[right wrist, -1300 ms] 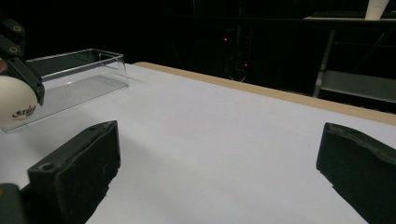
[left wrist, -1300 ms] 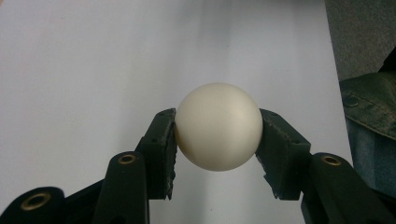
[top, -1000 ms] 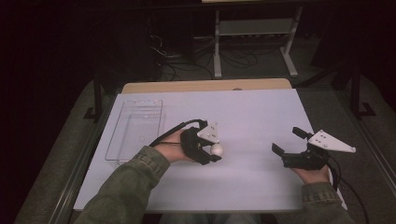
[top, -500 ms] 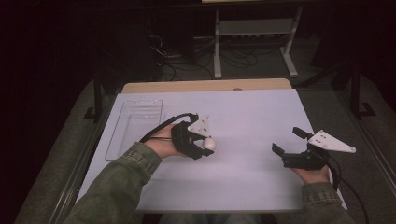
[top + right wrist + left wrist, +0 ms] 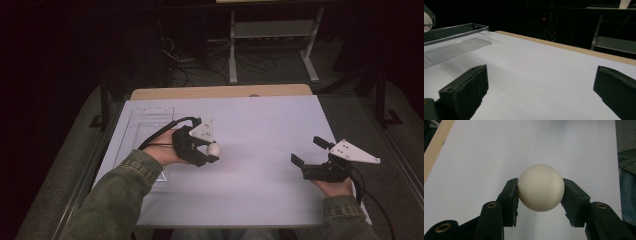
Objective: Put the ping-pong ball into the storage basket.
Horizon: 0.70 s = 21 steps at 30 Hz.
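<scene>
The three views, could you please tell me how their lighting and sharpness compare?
High view: dim, grainy, surroundings nearly black, table lit. Left gripper view: bright, ball sharp, evenly lit. Right gripper view: near jaws soft, clear tray catches faint glare, dark background.

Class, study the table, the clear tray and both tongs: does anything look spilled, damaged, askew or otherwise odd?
Nothing stands out. The left tongs hold a cream ball squarely. The right tongs hang open. The clear tray lies flat on the table.

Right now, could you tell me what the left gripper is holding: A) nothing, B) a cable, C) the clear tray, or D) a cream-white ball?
D: in the left gripper view the left gripper has both jaws pressed against the sides of a cream-white ball.
</scene>
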{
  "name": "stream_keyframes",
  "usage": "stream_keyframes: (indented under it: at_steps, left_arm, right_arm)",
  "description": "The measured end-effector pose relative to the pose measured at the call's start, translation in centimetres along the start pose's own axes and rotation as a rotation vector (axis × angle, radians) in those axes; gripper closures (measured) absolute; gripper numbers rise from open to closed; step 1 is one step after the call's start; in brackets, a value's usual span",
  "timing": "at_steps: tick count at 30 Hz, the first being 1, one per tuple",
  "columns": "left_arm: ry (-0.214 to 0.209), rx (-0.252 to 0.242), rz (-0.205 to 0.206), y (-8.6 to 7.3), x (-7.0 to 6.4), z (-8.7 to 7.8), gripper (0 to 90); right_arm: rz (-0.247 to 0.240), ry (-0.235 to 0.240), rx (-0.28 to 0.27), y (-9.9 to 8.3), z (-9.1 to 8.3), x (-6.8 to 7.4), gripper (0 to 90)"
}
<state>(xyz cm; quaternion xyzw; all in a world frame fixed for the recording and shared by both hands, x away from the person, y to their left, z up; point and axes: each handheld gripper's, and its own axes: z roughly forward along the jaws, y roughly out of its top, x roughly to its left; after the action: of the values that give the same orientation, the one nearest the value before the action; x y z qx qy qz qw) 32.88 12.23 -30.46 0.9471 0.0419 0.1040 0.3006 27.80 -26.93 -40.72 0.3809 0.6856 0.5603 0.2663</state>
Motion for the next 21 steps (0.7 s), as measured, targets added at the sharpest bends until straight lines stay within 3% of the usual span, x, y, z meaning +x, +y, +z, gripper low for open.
stream_keyframes:
  at_steps: [21]
  left_arm:
    - [0.049,0.017,-0.049,-2.1,1.2,-2.5,50.2]
  right_arm:
    - [0.001,0.005,0.010,-0.1,0.1,0.0,0.0]
